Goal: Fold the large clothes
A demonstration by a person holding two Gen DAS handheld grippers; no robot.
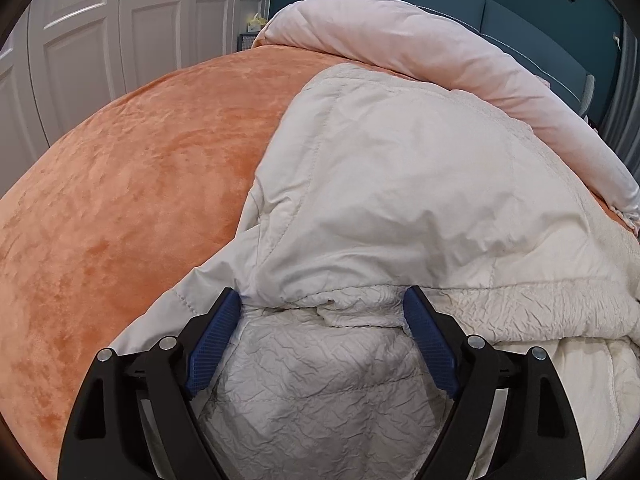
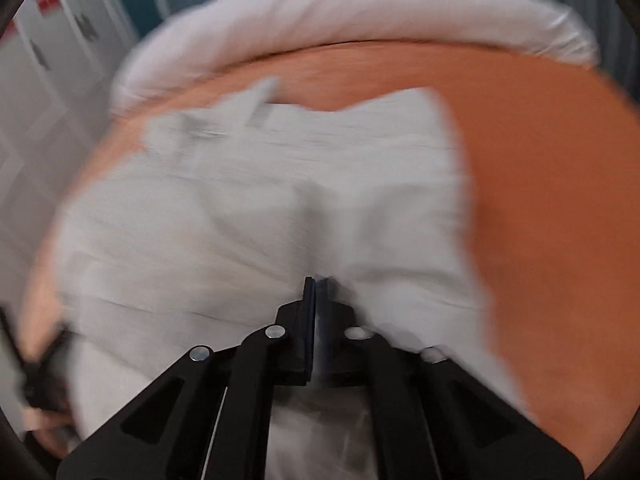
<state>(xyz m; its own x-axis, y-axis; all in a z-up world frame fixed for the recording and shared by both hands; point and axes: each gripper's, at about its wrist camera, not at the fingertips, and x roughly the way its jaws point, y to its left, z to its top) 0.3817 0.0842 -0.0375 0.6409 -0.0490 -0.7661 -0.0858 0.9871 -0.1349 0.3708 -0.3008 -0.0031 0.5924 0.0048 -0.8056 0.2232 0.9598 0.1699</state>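
White panelled doors (image 1: 100,40) and a dark teal wall (image 1: 520,12) stand behind a bed covered with an orange plush blanket (image 1: 120,200), soft and a little shiny. Along its far side lies a pale pink duvet (image 1: 440,48), rolled into a long thick band. On the blanket, just beside this band, lies the off-white padded jacket (image 1: 400,180); it has smooth quilted panels and strips of crinkled fabric. The left gripper (image 1: 322,308) has its blue ribbed pads wide apart, with a crumpled fold of the jacket between them. The right wrist view is strongly blurred; the right gripper (image 2: 318,280) has its jaws together over the jacket, and I cannot tell if cloth is caught there.
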